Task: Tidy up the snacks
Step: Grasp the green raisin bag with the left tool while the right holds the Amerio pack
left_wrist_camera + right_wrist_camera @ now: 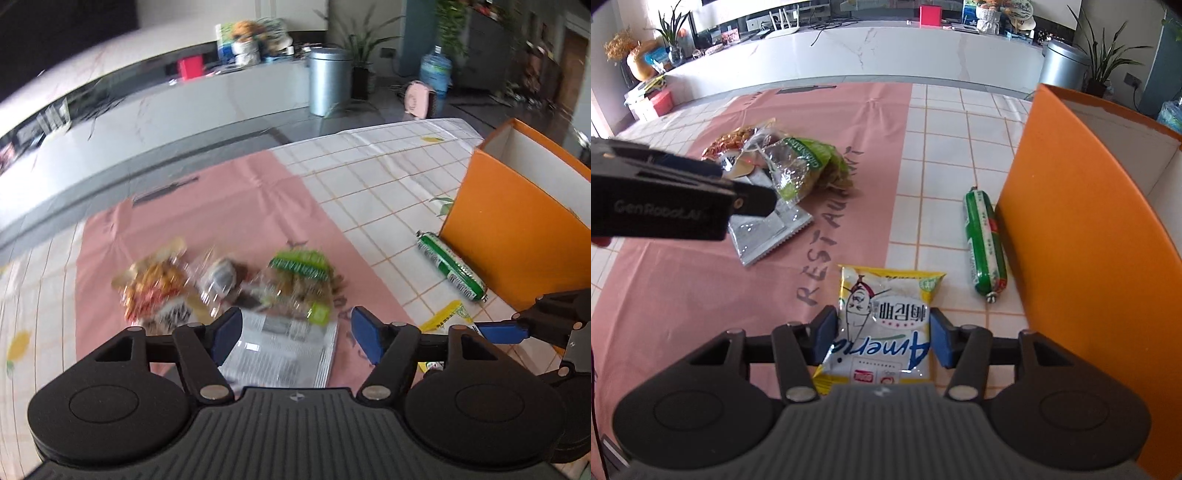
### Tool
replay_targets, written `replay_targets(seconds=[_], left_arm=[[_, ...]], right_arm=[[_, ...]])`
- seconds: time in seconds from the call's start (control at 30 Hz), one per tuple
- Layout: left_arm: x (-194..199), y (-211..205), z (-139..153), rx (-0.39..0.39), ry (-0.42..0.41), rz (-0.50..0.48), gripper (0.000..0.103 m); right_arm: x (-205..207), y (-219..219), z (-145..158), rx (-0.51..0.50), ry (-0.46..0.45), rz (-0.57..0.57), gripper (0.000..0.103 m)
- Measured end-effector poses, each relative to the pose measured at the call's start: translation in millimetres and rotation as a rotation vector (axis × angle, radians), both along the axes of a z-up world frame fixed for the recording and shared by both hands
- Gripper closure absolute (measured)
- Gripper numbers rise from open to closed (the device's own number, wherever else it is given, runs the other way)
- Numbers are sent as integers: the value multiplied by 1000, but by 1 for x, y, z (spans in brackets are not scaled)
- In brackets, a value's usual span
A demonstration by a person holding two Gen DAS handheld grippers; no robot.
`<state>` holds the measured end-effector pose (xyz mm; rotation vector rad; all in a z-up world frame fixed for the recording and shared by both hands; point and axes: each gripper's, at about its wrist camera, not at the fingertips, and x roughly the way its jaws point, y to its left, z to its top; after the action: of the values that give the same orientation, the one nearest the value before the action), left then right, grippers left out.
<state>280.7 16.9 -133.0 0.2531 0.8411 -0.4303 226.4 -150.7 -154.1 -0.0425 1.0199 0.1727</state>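
Note:
My right gripper (882,332) is shut on a yellow snack packet (886,310), its blue pads pressing the packet's two sides just above the tablecloth. An edge of that packet (443,317) shows in the left wrist view. My left gripper (295,336) is open over a silver packet (284,358) at the near side of a snack pile. The pile also holds a green-topped clear bag (299,273) and a red-orange bag (155,284). A green sausage (984,243) lies against the tall orange box (1089,221) on the right.
The table carries a pink and white checked cloth (942,155). Its far edge faces a long white counter (886,59). A metal bin (328,81), a water jug (436,70) and potted plants stand on the floor beyond.

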Motion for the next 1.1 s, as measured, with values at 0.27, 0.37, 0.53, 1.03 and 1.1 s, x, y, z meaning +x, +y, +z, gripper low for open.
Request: replay_targets(seconds=[0.27, 0.37, 0.53, 1.03, 1.1], left_arm=[[33, -29, -7, 163, 11, -137, 18], [38, -35, -10, 248, 1, -203, 18], [41, -42, -1, 331, -25, -312, 19], [83, -64, -23, 422, 140, -412, 19], [85, -65, -26, 421, 158, -405, 19]], right_arm=[[-4, -4, -1, 6, -19, 28, 48], [-8, -4, 0, 8, -27, 42, 48], [-12, -6, 1, 25, -33, 52, 47], [-13, -11, 0, 47, -67, 84, 47], [-14, -10, 0, 41, -72, 88, 49]])
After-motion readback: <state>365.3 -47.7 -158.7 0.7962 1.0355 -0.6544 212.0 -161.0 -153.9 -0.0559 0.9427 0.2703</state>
